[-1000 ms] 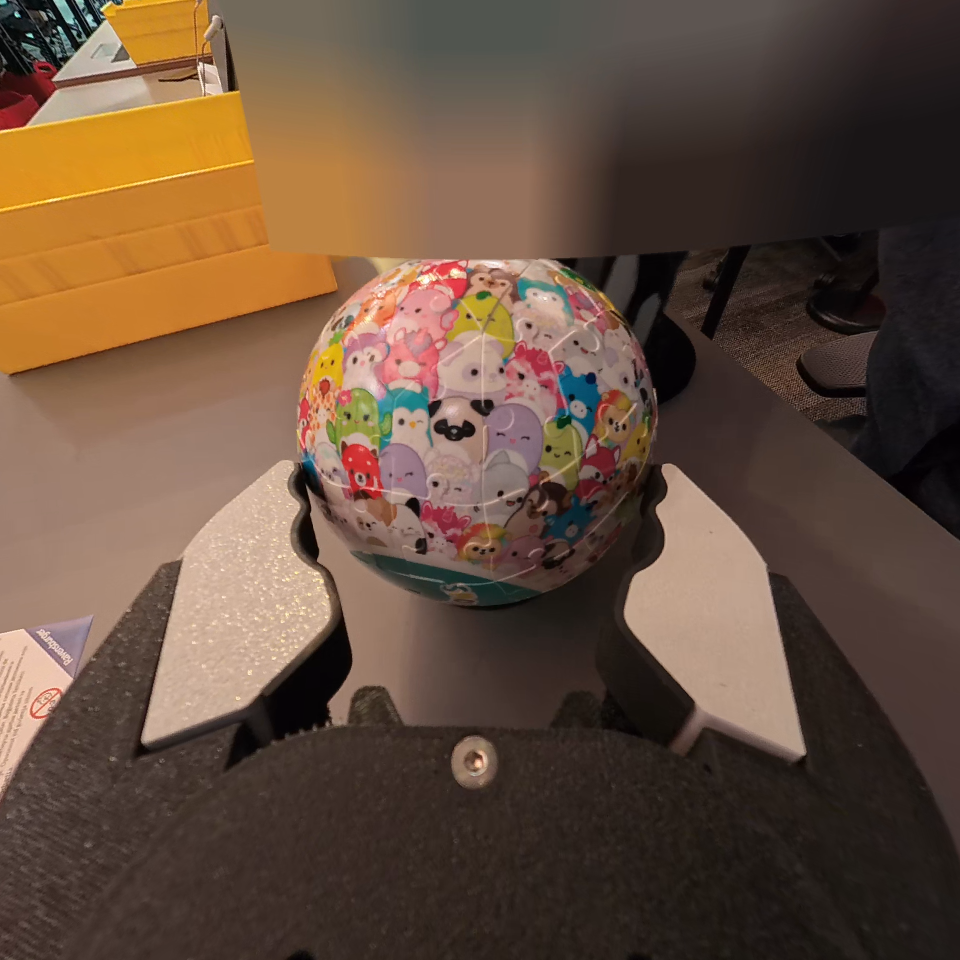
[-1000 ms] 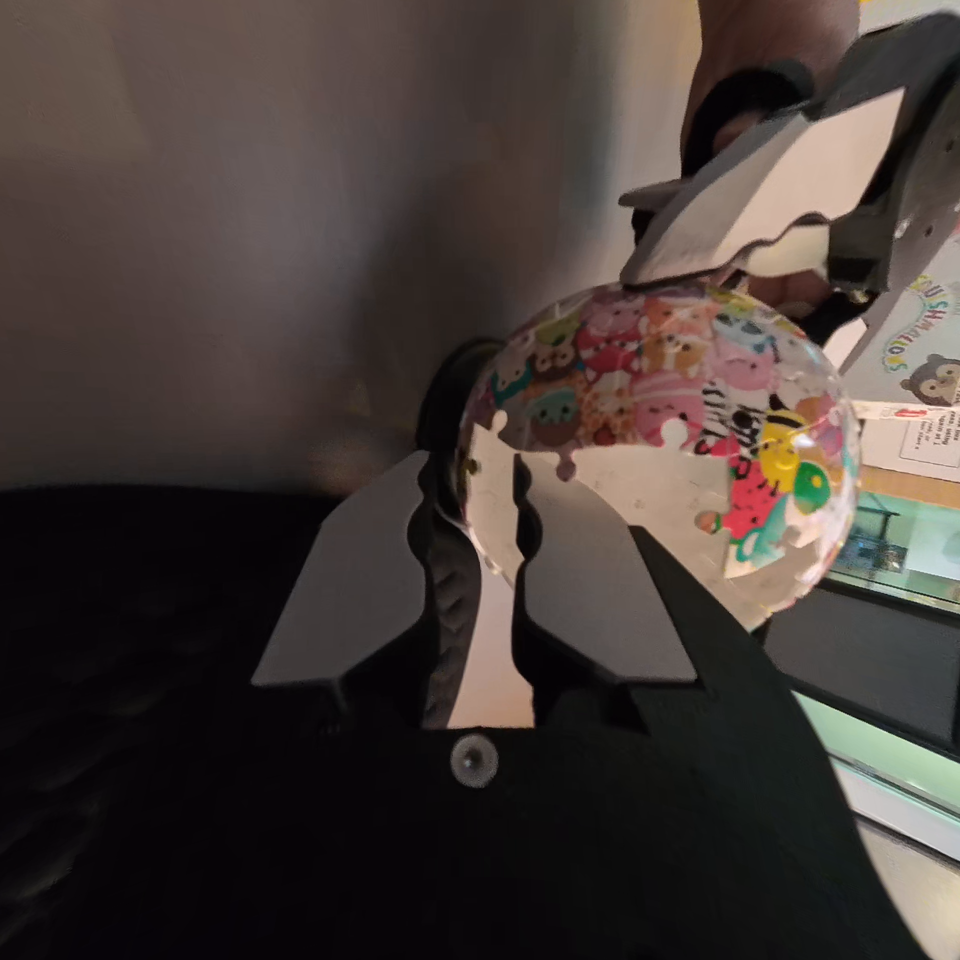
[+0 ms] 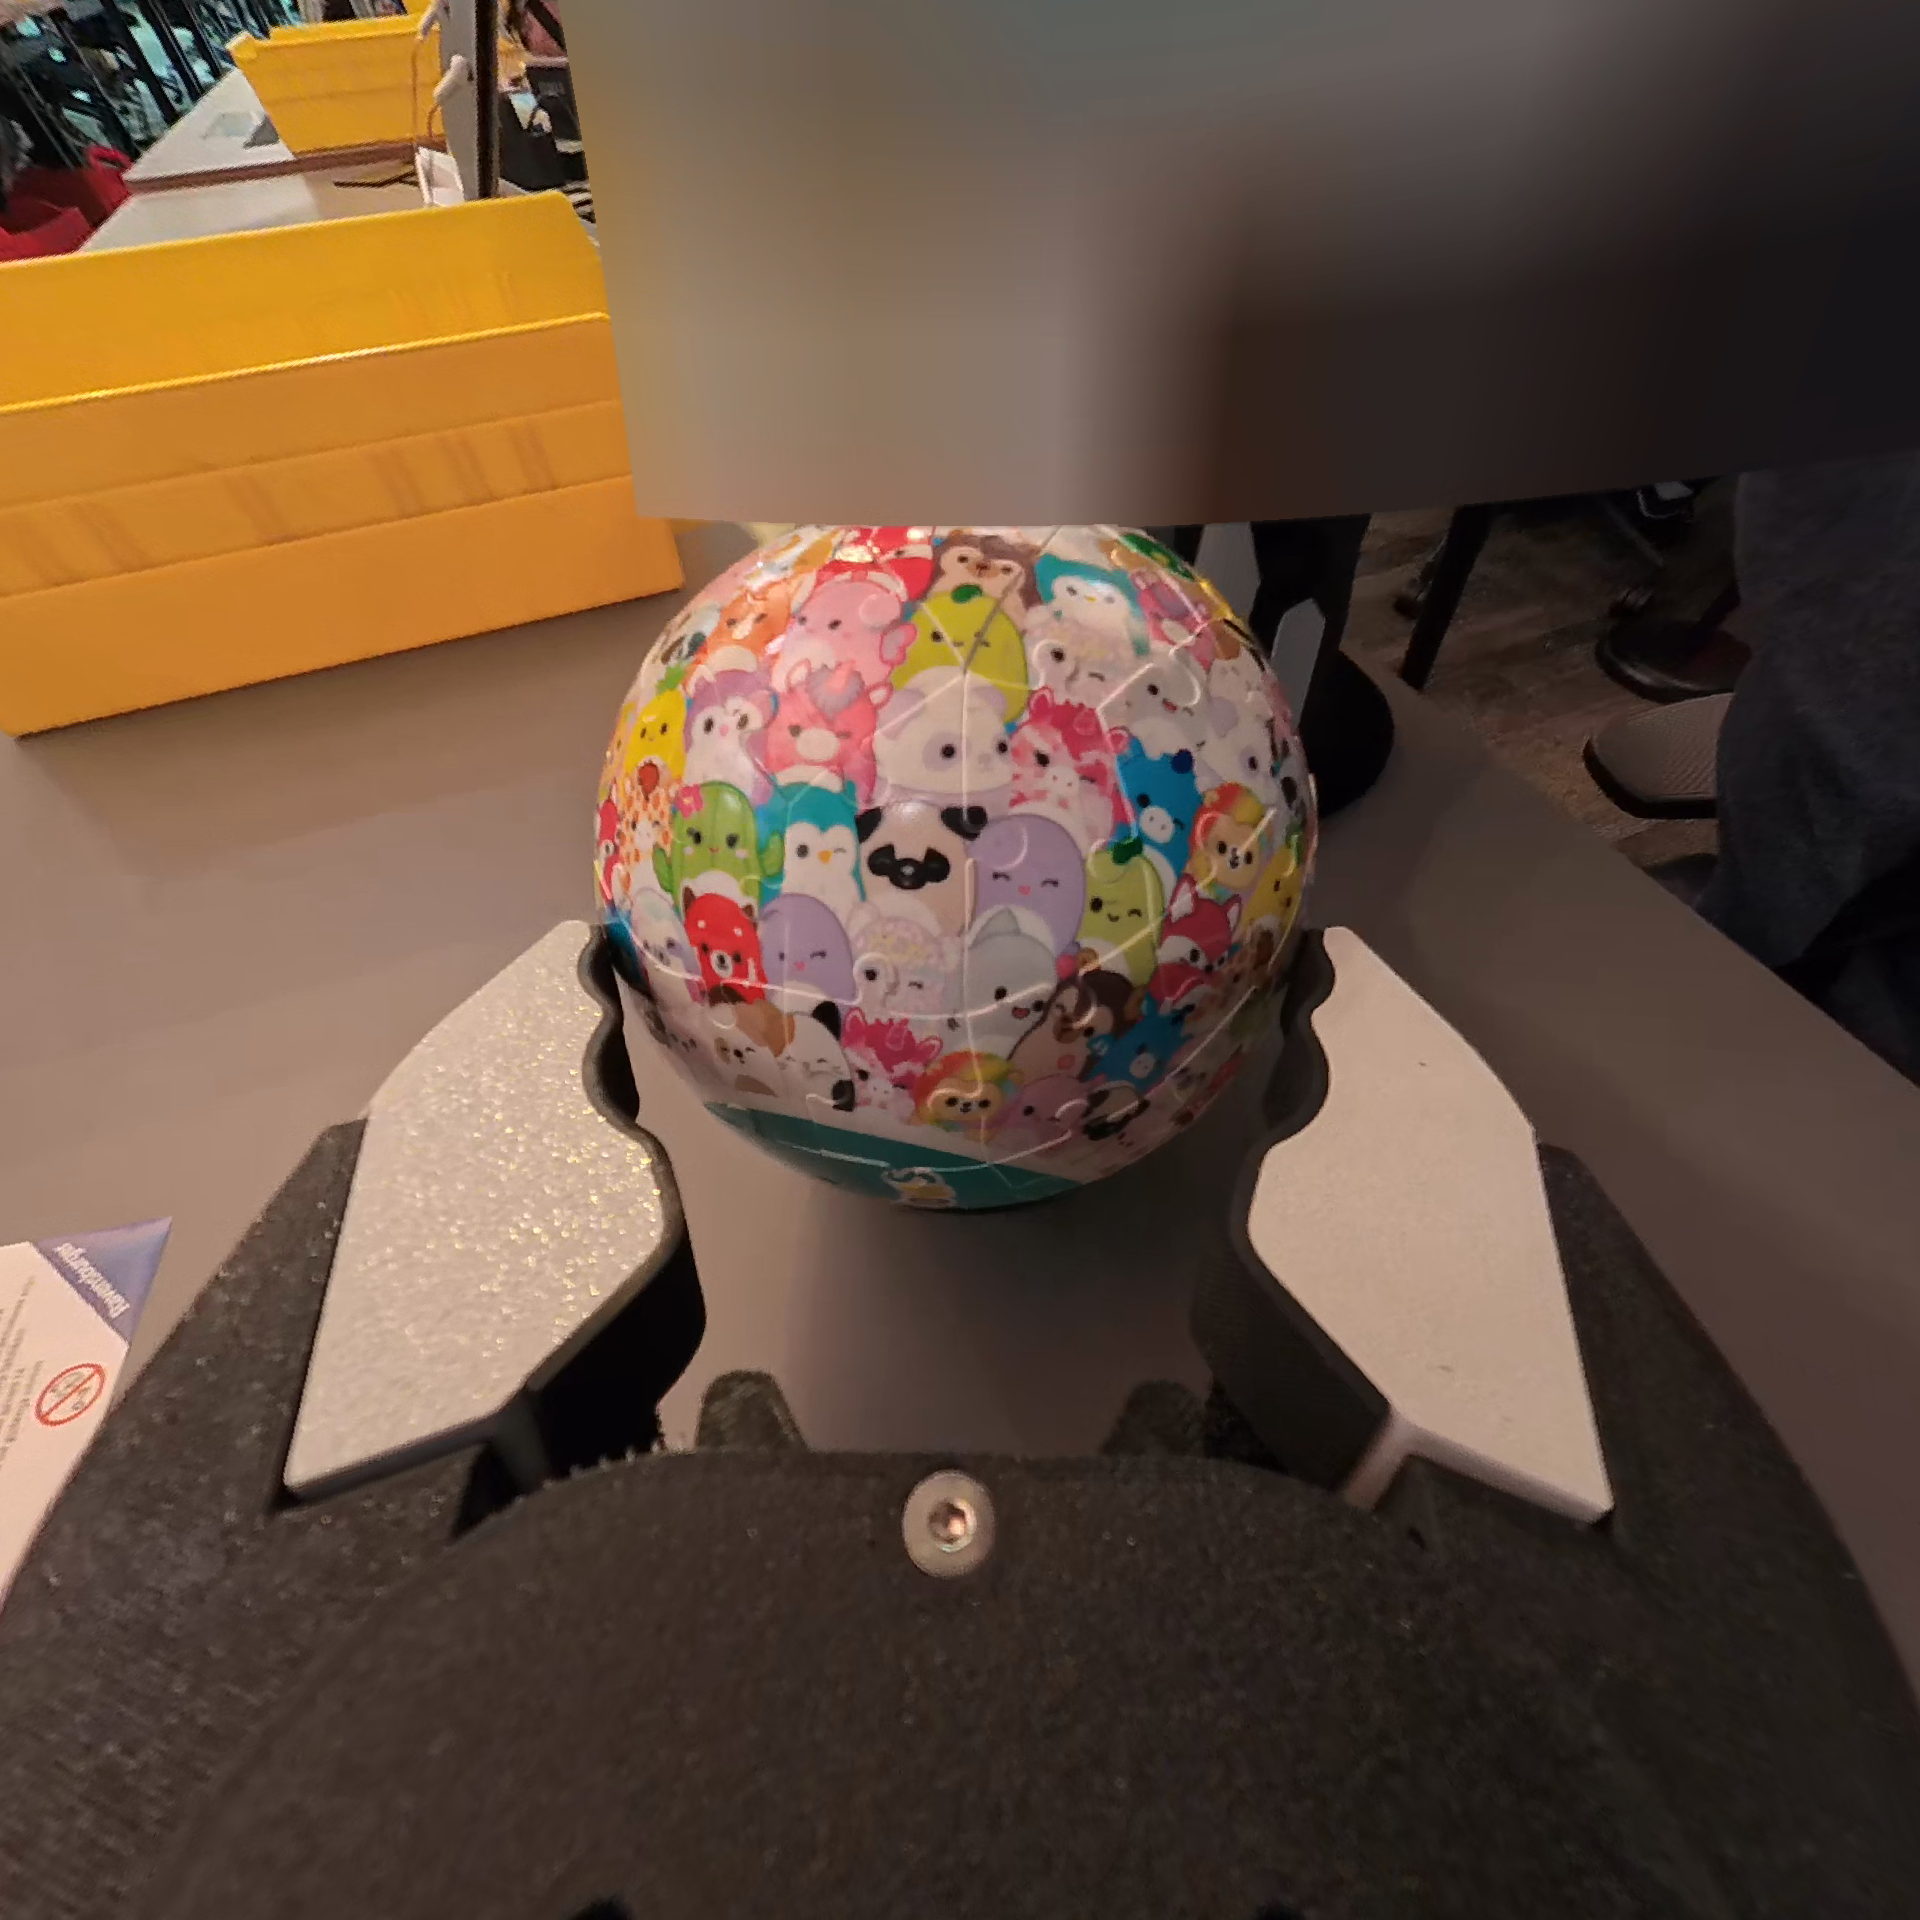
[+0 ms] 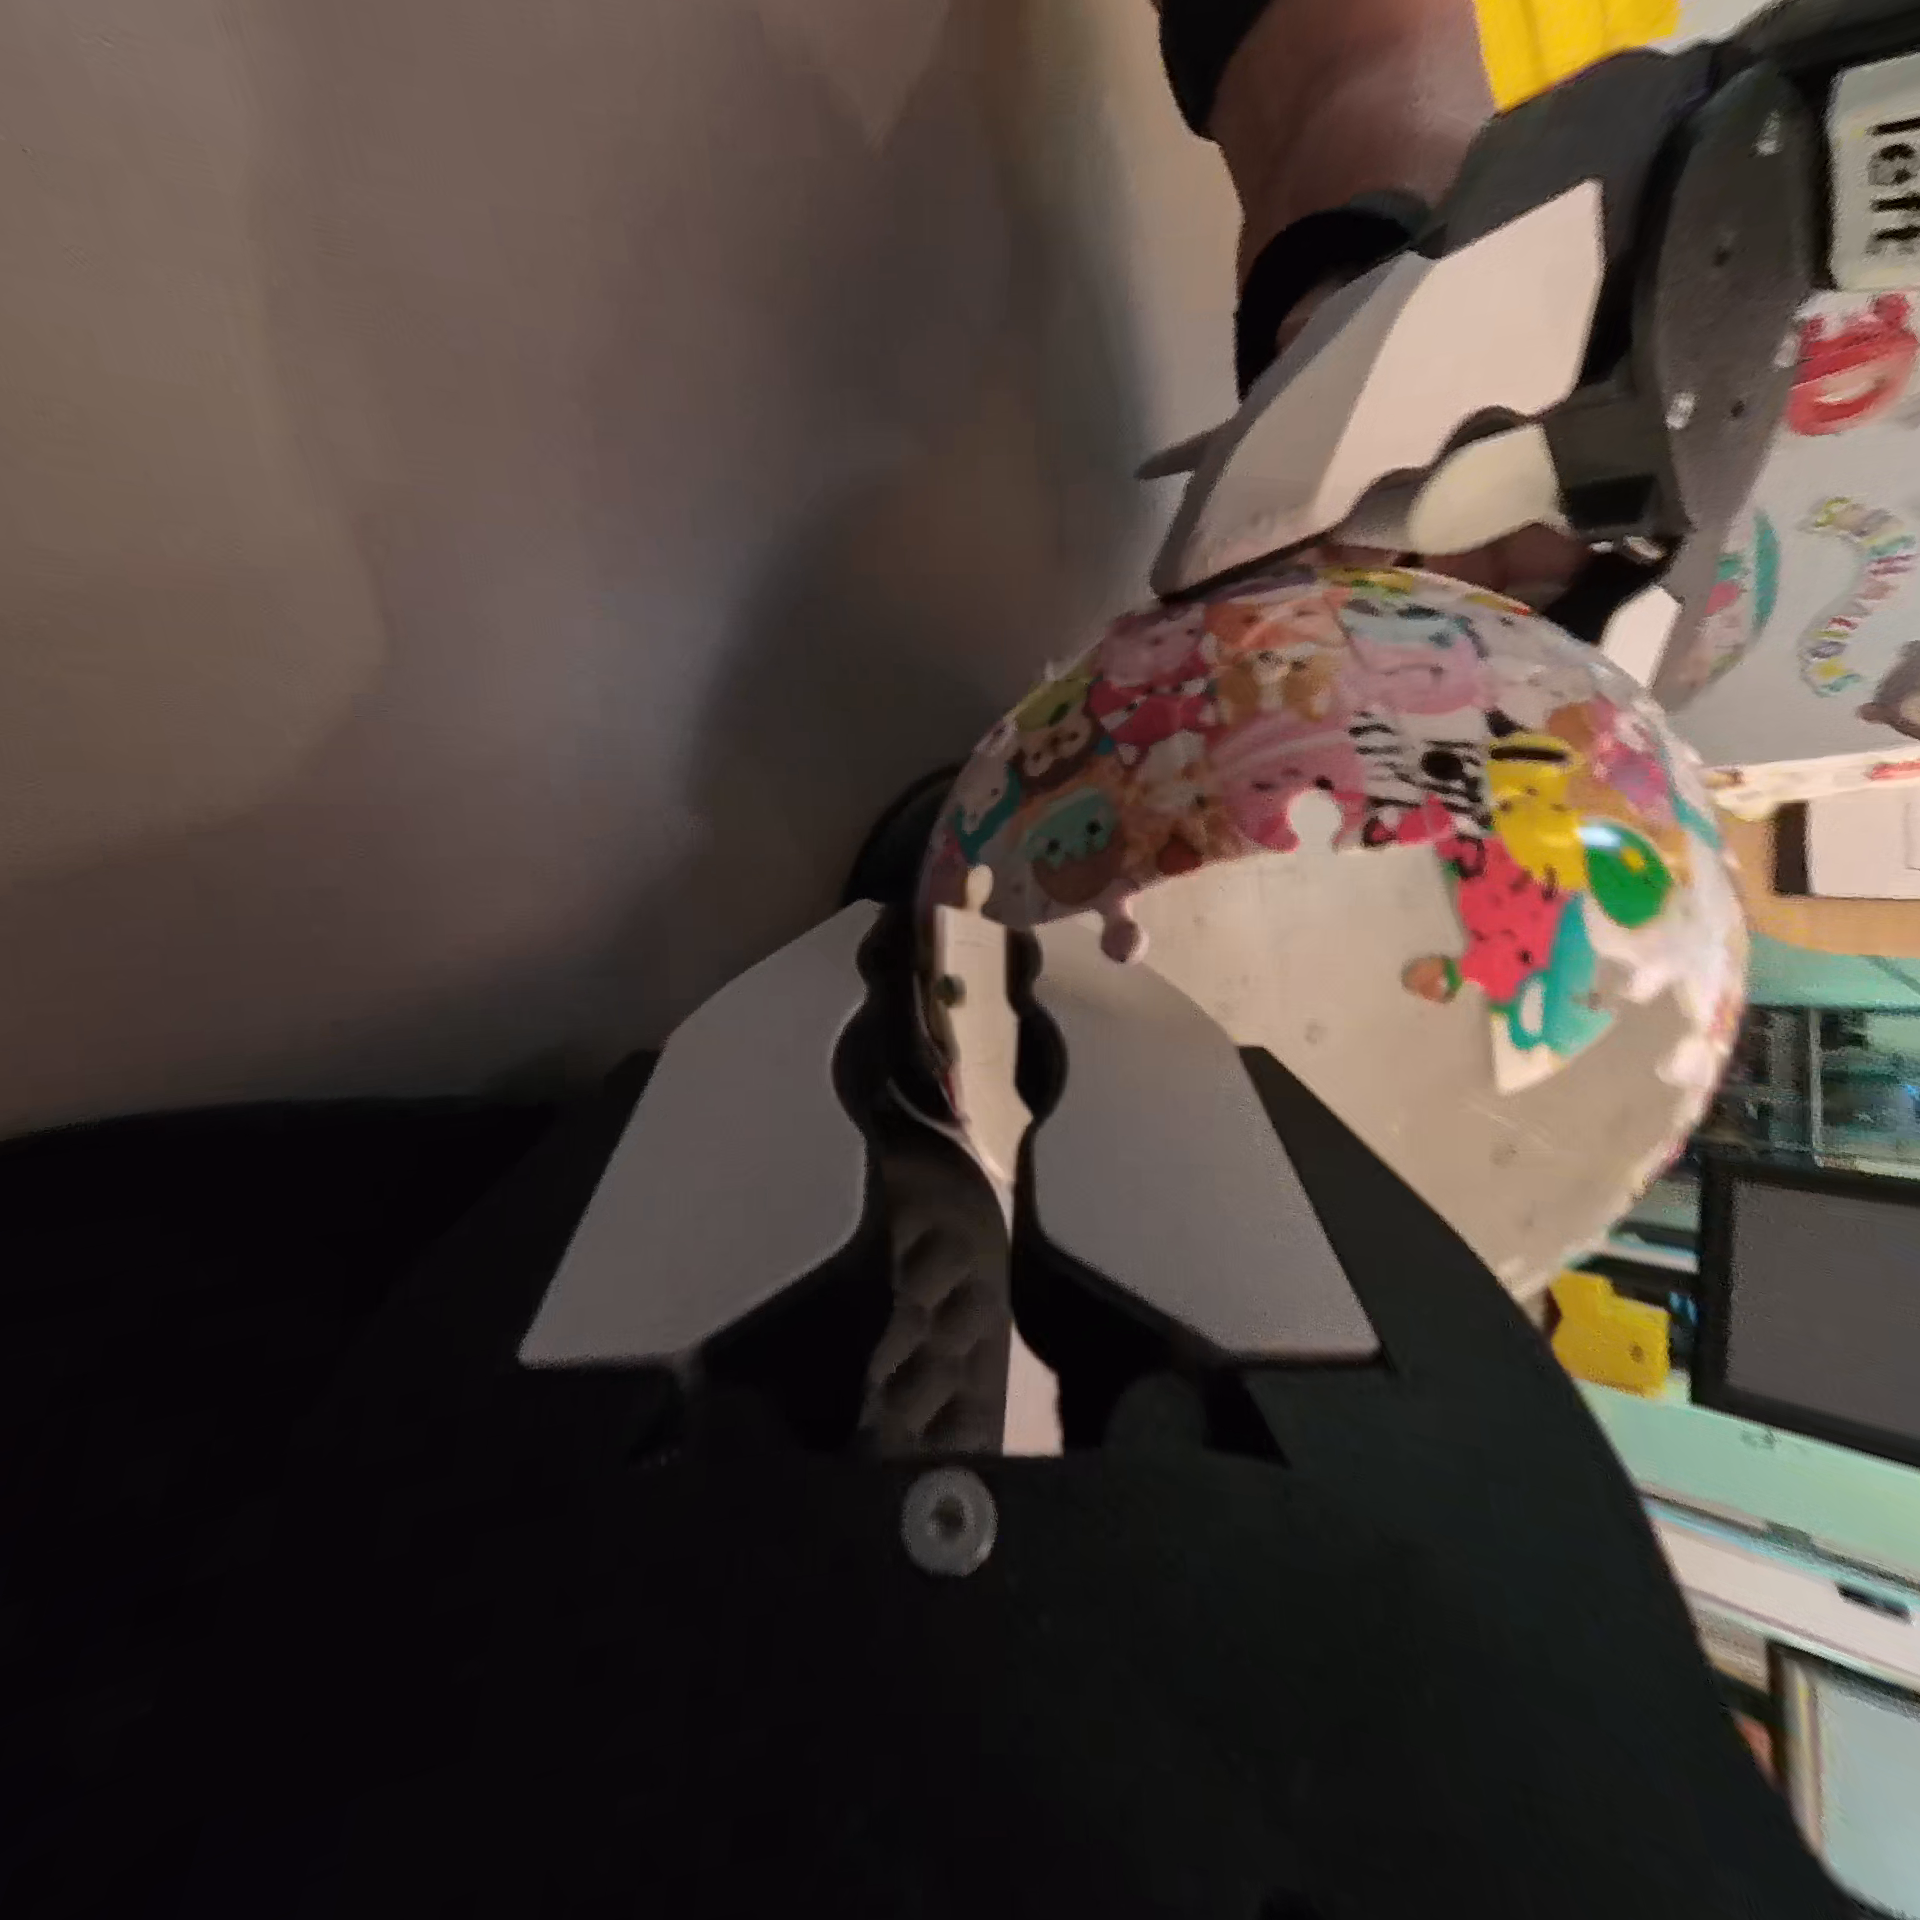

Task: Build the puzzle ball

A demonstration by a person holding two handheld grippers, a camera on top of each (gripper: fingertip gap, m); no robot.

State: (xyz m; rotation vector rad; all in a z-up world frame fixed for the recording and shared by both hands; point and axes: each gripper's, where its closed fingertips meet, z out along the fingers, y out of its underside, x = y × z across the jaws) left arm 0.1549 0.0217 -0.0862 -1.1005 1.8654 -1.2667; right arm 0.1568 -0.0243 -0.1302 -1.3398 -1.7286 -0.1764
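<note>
The colourful puzzle ball (image 3: 956, 862) rests on the grey table (image 3: 260, 935). My left gripper (image 3: 953, 956) is shut on it, with one finger on each side. In the right wrist view the ball (image 4: 1351, 748) shows an open gap (image 4: 1299, 987) with a white inside. My right gripper (image 4: 945, 935) is shut on a thin white puzzle piece (image 4: 971, 1029) and holds it at the gap's left edge. One finger of the left gripper (image 4: 1382, 395) presses on the ball's top there.
Yellow bins (image 3: 291, 468) stand at the back left of the table. A paper leaflet (image 3: 62, 1340) lies at the near left. A black stand base (image 3: 1345, 727) sits behind the ball. The table edge runs along the right, with chairs beyond. A person's hand (image 4: 1330, 125) holds the left gripper.
Almost nothing has changed. The left gripper still holds the ball, and the right gripper keeps the piece at the gap's edge. The right view has shifted slightly.
</note>
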